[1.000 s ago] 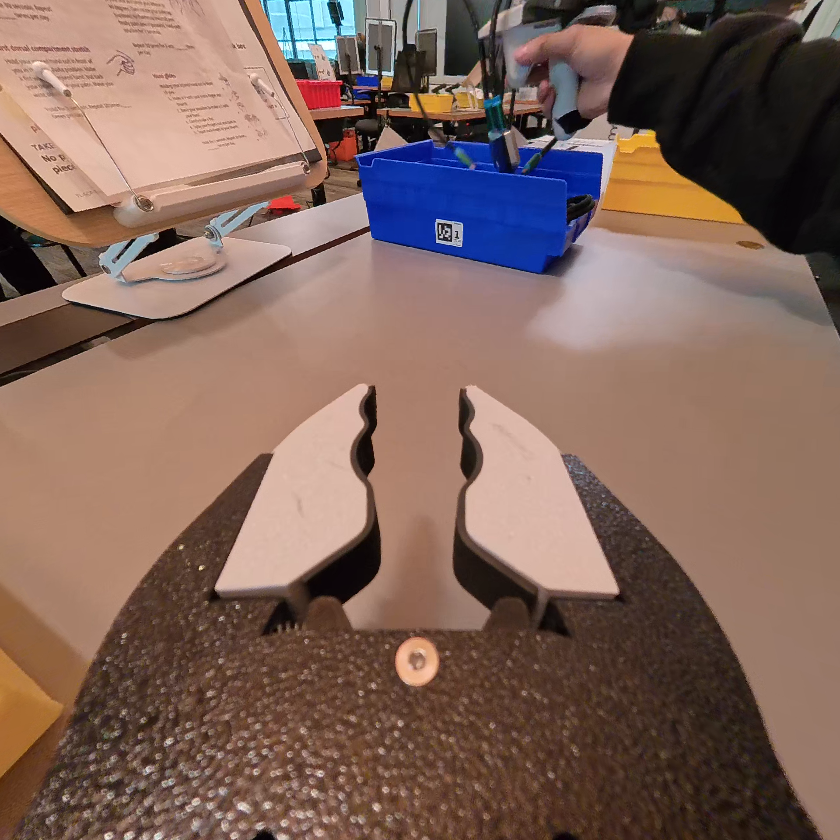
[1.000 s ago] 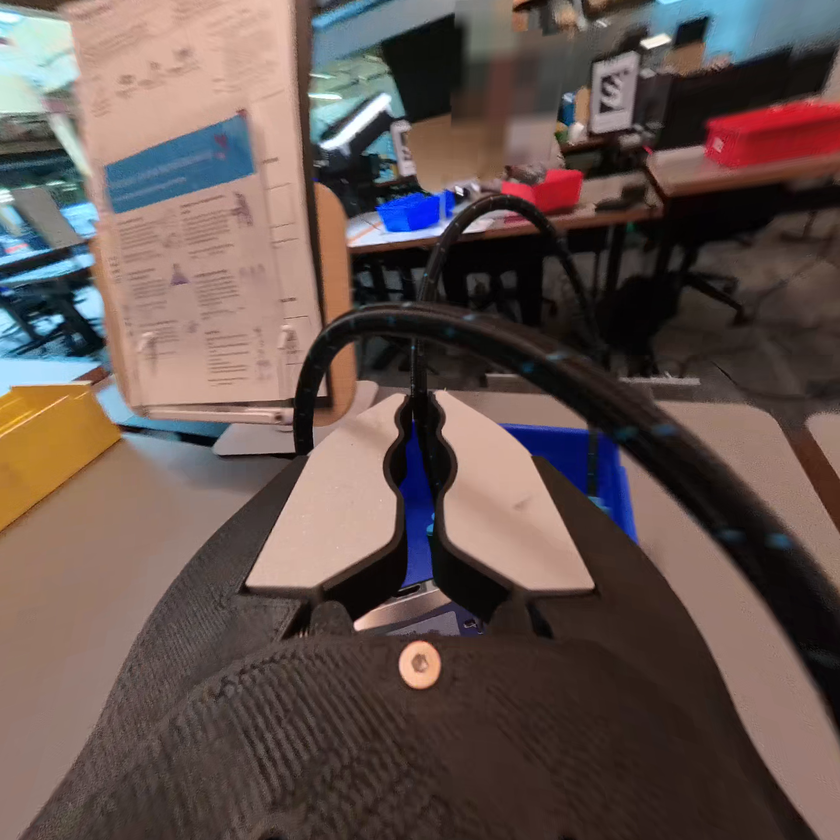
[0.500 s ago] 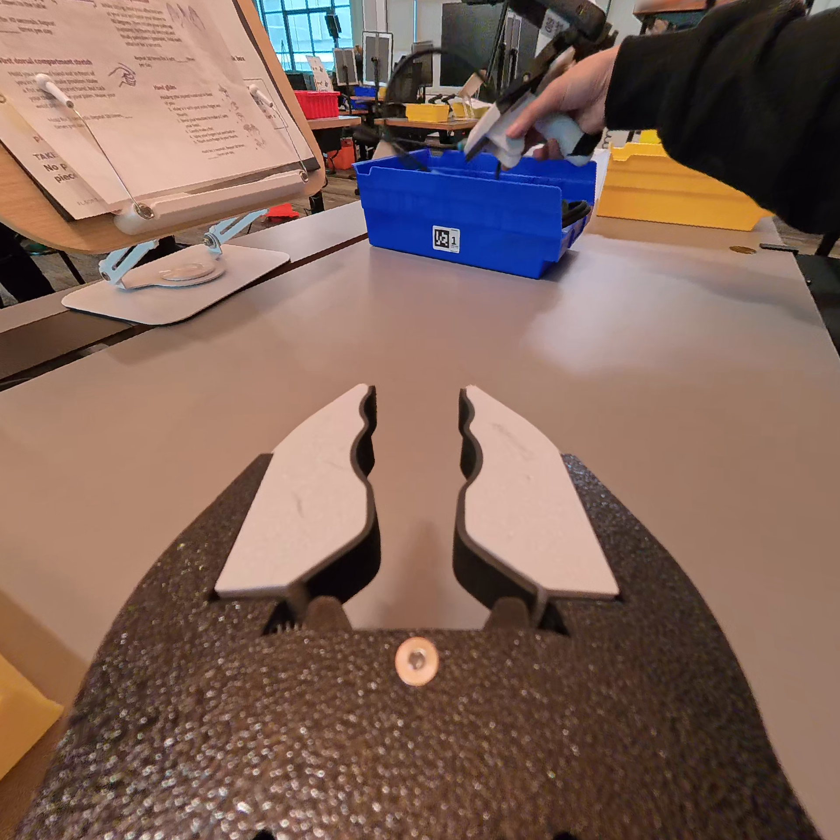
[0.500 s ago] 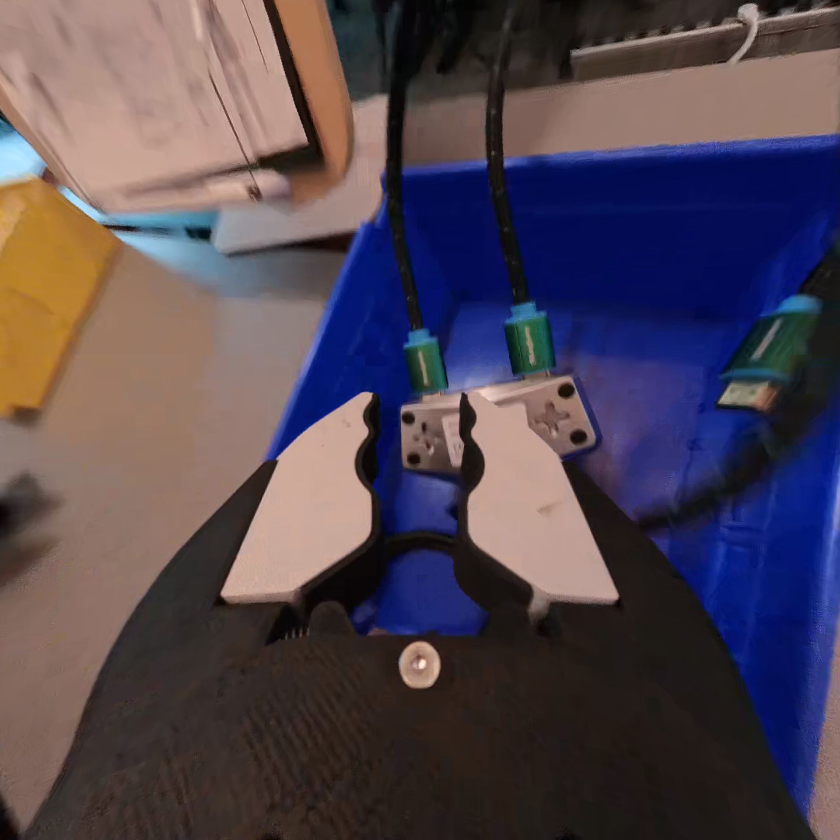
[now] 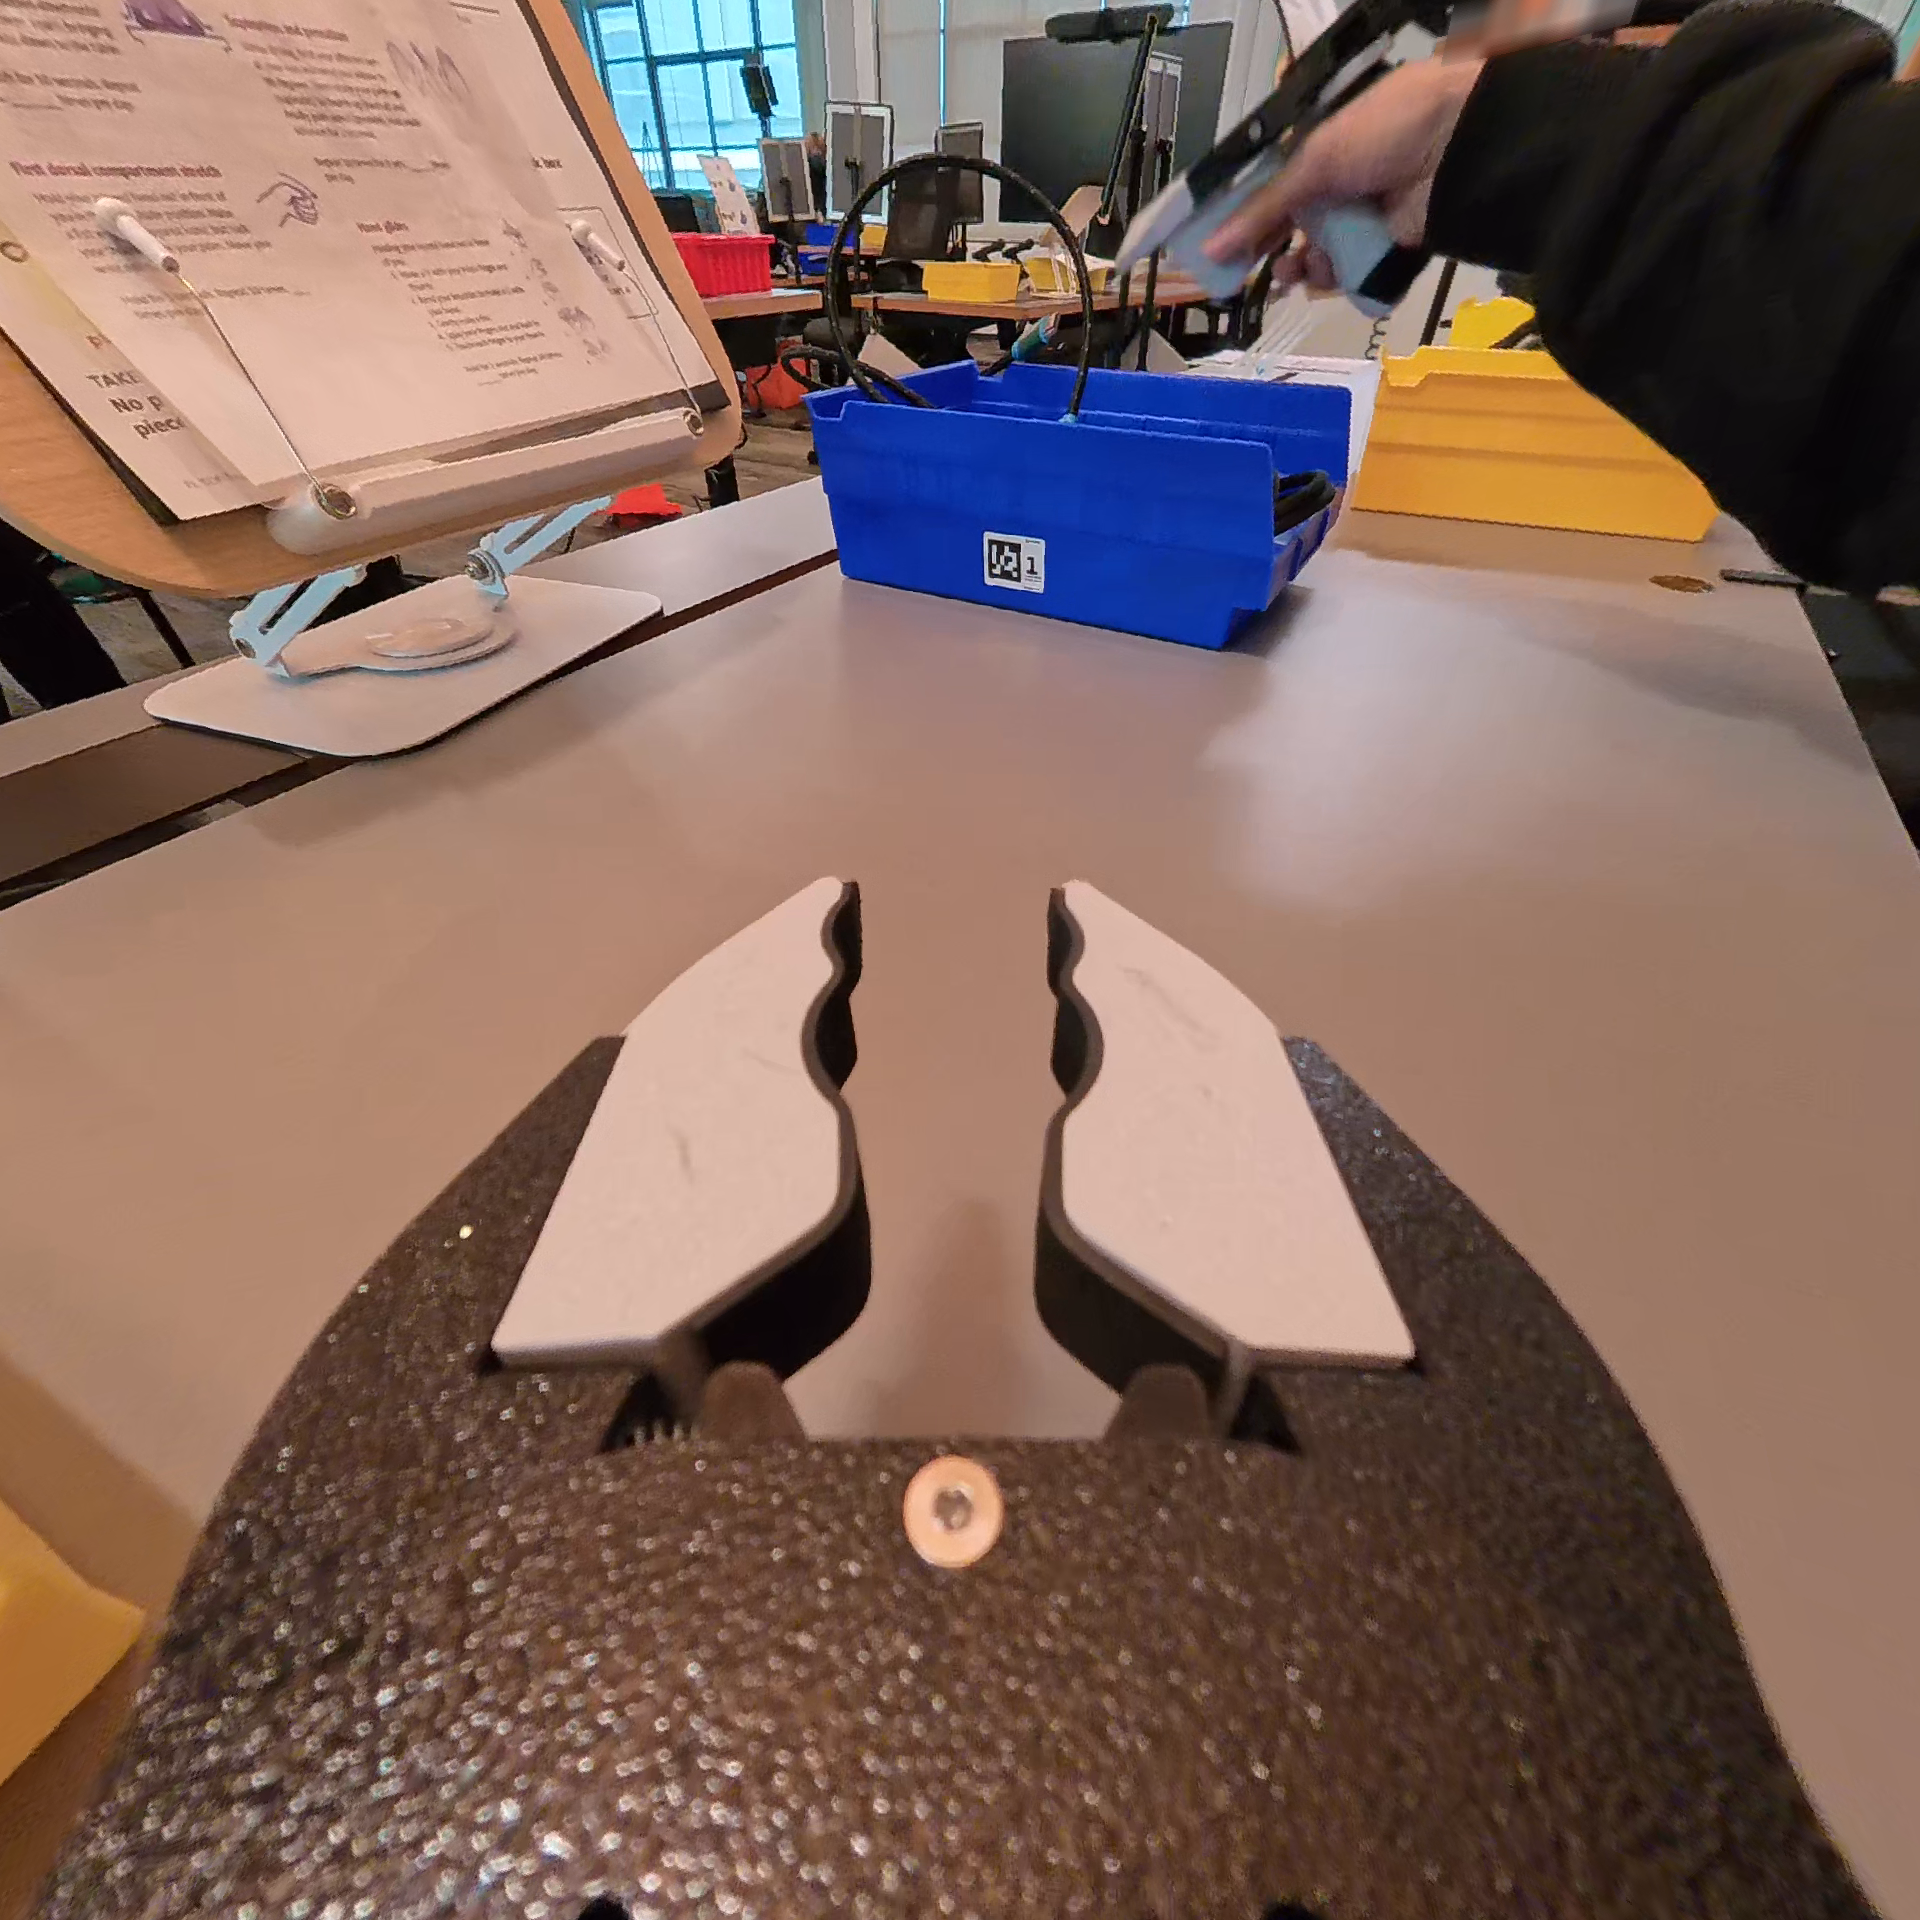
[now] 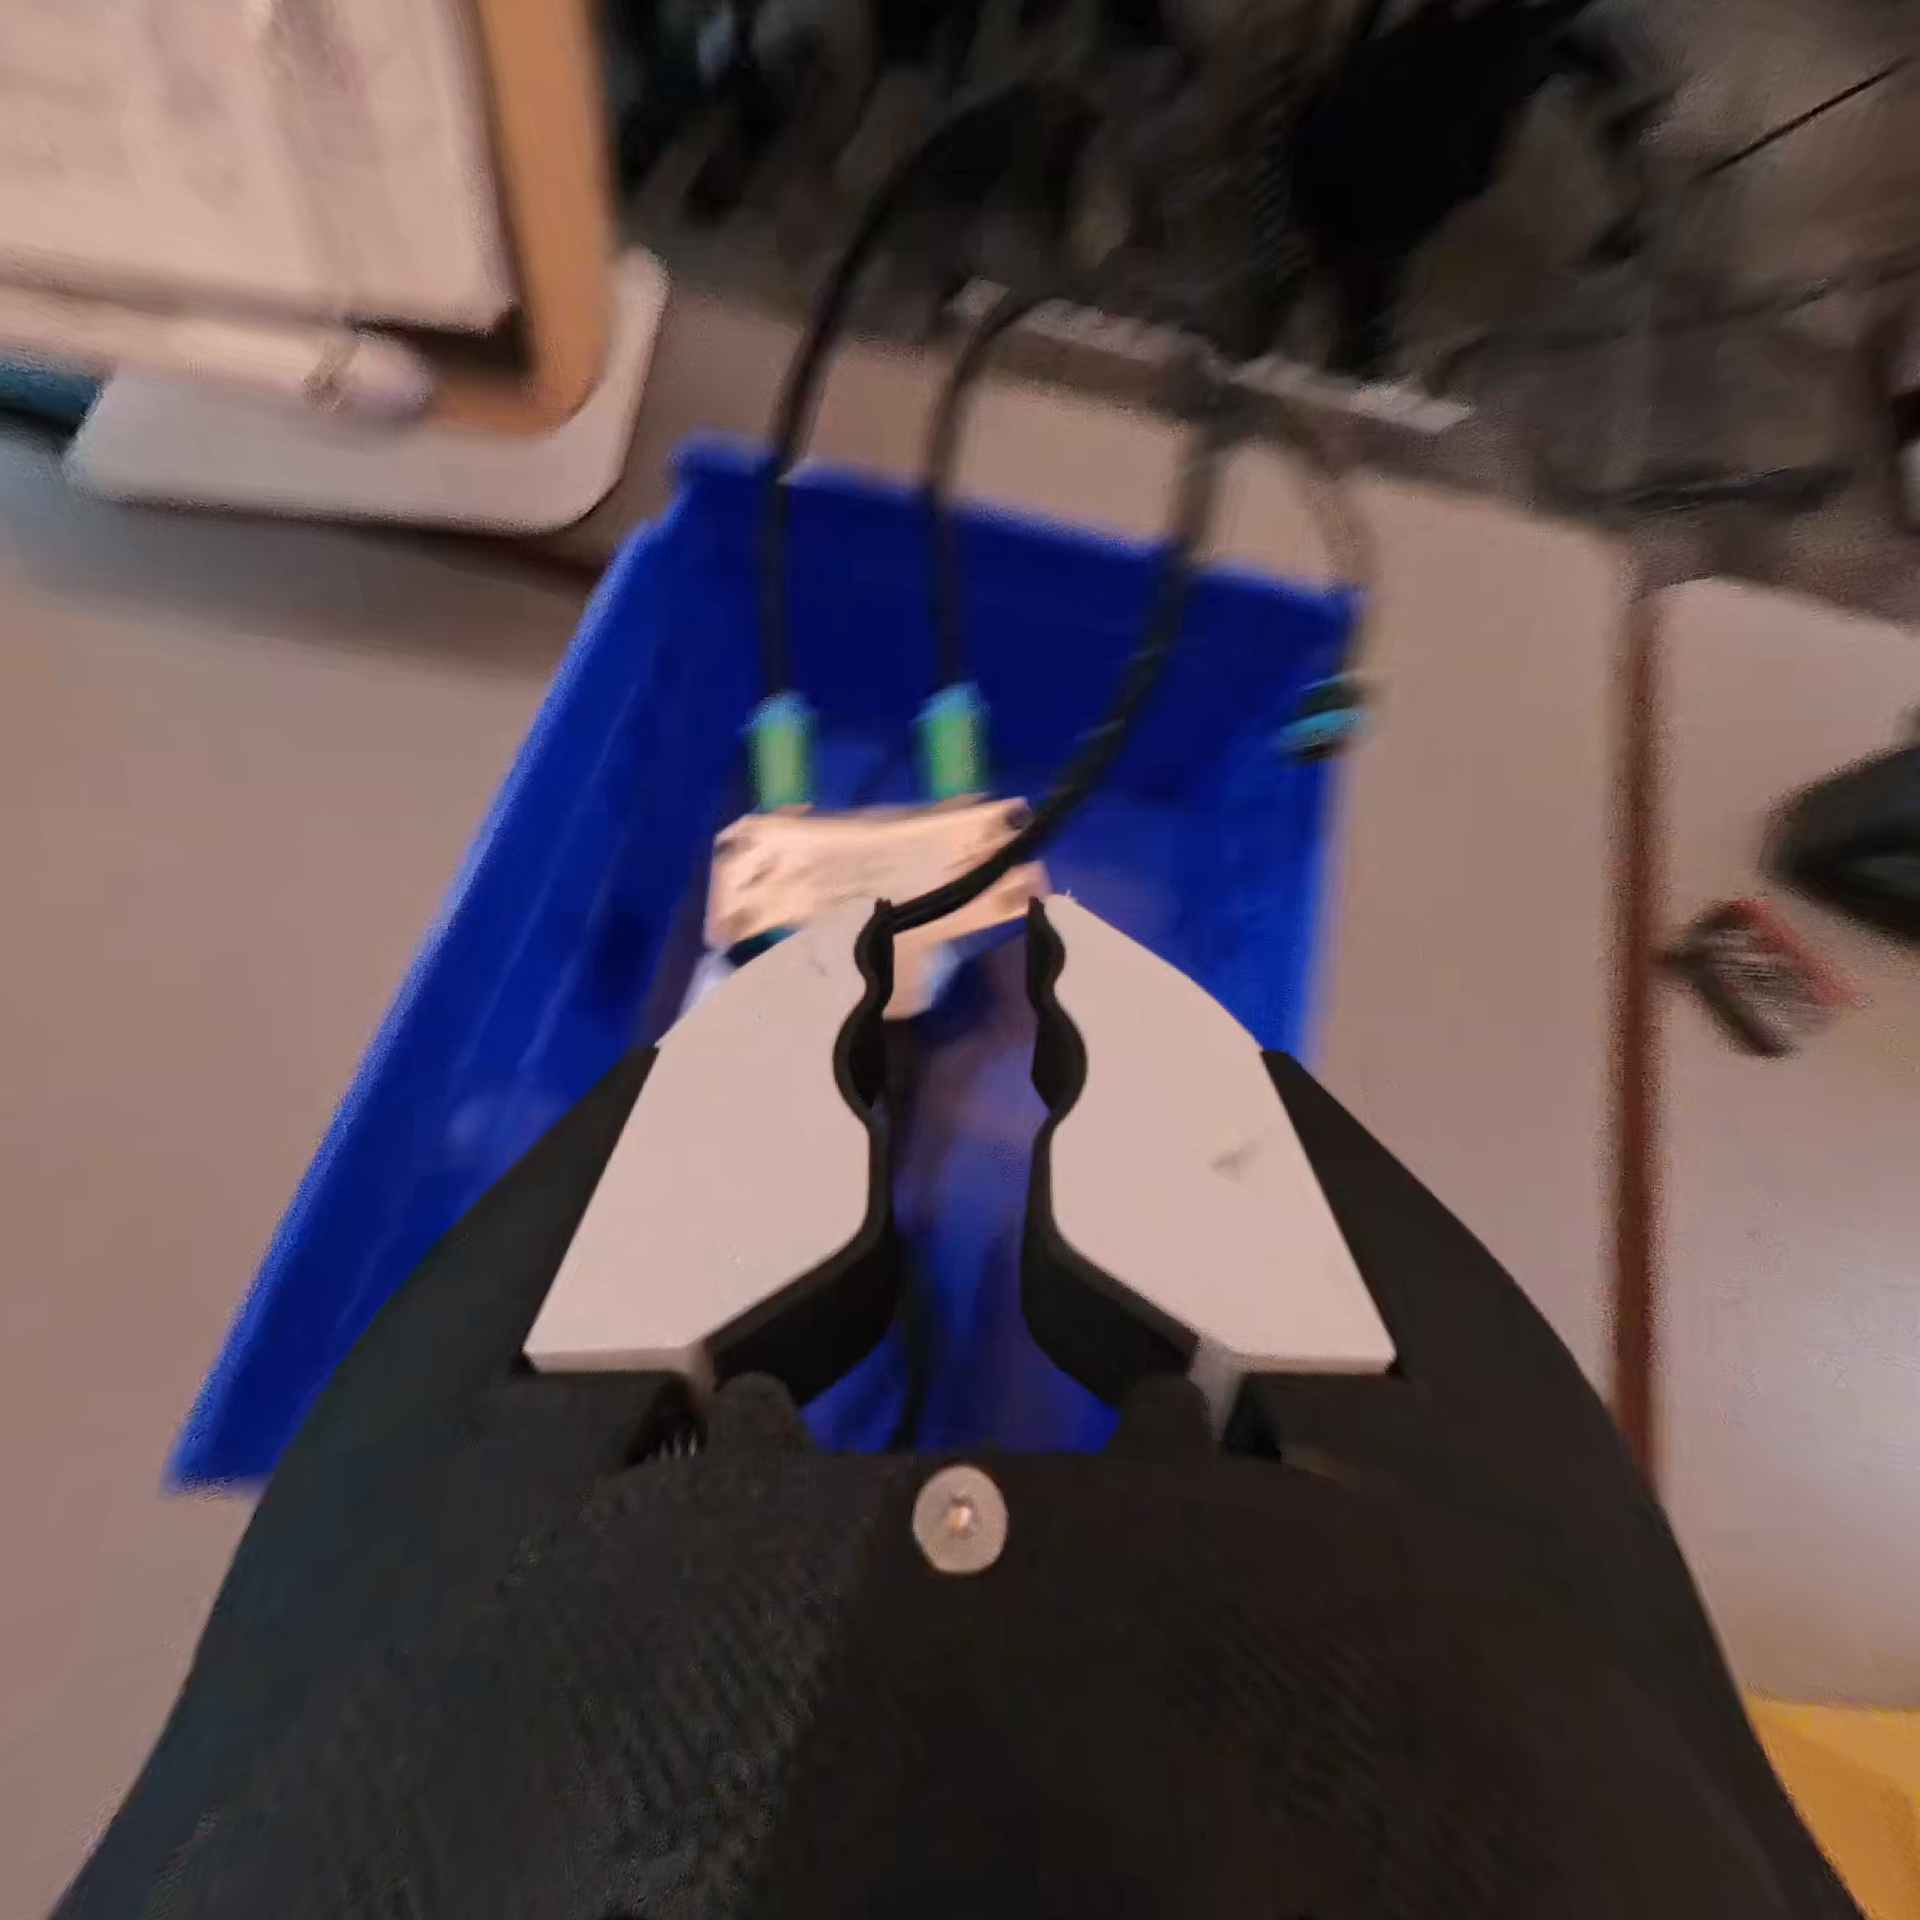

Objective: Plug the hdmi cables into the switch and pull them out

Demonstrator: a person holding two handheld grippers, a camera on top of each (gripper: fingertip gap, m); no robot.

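Observation:
A silver HDMI switch lies in the blue bin, with two black cables with green plugs in its far side. A third green plug rests at the bin's right wall. My right gripper is open and empty, above and behind the switch; the view is blurred. In the left wrist view my left gripper is open and empty, low over the grey table, well short of the bin. A cable loop arches above the bin. The right gripper is held in a hand above it.
A document stand with papers stands at the left on a white base. Yellow bins sit behind the blue bin to the right. A yellow edge lies at the near left. Other desks fill the background.
My right gripper let go of the cable, dropped the switch with its cables into the bin, and now pulls up and back. The left gripper has not moved.

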